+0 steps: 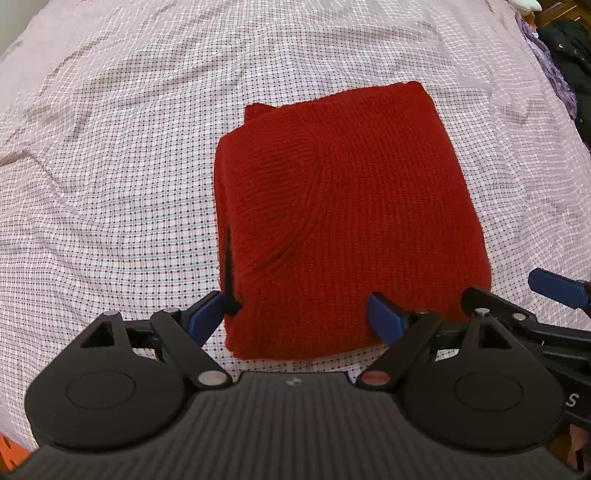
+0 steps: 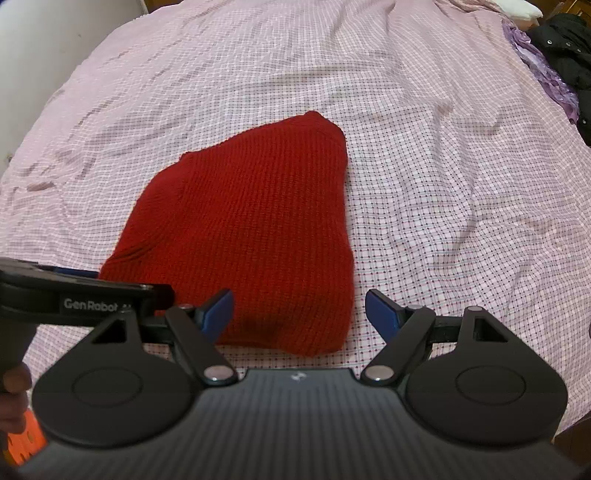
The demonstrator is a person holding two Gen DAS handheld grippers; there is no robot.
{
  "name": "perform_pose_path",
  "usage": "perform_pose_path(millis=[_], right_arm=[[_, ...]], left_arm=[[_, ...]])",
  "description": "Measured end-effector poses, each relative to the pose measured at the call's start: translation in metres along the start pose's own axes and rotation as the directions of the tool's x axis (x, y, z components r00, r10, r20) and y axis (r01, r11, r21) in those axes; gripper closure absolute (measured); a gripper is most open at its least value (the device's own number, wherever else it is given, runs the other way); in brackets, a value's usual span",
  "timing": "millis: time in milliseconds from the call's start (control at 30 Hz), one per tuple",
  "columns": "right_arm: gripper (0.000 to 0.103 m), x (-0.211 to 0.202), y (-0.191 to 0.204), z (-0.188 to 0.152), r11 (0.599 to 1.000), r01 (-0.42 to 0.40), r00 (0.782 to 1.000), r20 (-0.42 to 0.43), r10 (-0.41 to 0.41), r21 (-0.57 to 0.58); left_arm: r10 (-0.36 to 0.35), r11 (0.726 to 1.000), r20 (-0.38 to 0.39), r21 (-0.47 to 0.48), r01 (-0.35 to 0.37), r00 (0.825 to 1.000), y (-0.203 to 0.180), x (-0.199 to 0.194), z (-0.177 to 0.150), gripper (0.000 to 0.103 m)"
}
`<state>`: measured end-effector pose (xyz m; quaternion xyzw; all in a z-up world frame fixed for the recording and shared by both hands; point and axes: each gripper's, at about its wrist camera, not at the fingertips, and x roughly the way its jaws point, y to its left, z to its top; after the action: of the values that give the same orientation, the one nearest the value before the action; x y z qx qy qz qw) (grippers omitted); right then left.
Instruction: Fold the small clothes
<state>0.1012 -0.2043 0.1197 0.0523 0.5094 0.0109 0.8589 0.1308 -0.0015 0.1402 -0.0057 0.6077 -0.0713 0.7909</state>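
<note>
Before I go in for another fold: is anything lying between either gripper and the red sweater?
Nothing visible. The red sweater lies folded on the checked sheet, directly ahead of the open left gripper and the open right gripper, near edge between their fingers.

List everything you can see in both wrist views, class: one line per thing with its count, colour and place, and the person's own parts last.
knitted garment: one, red, folded into a block, lying mid-bed near both grippers.
bed sheet: one, pink-white check, wrinkled, covering the bed.
dark clothing: one pile, black, far right edge of the bed.
purple fabric: one piece, purple, beside the dark clothing.
white pillow: one, white, far right corner.
left gripper: one, black with blue fingers, open at the garment's near edge.
right gripper: one, black with blue fingers, open at the garment's near right corner.
</note>
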Motion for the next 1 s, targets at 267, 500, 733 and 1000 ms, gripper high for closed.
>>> perform_pose_path(millis=[267,500,733,1000], right_arm=[[0.023,0.0006,0.0009,0.0002,1.000,0.002,1.000,-0.001,-0.002,0.001],[0.023,0.0011,0.0017,0.0003,1.000,0.002,1.000,-0.001,-0.002,0.001],[0.023,0.0021,0.0030,0.0000,1.000,0.003,1.000,-0.001,-0.003,-0.002],[0.023,0.0024,0.0035,-0.0001,1.000,0.004,1.000,-0.001,-0.004,-0.004]], left_arm=[[0.001,1.000,0.000,0.000,-0.001,1.000,0.0005,0.0001,-0.0004,0.014],[0.001,1.000,0.000,0.000,-0.001,1.000,0.0010,0.0006,-0.0008,0.014],[0.003,1.000,0.000,0.000,-0.003,1.000,0.0011,0.0005,-0.0009,0.014],[0.003,1.000,0.001,0.001,-0.003,1.000,0.0004,-0.0002,-0.0004,0.014]])
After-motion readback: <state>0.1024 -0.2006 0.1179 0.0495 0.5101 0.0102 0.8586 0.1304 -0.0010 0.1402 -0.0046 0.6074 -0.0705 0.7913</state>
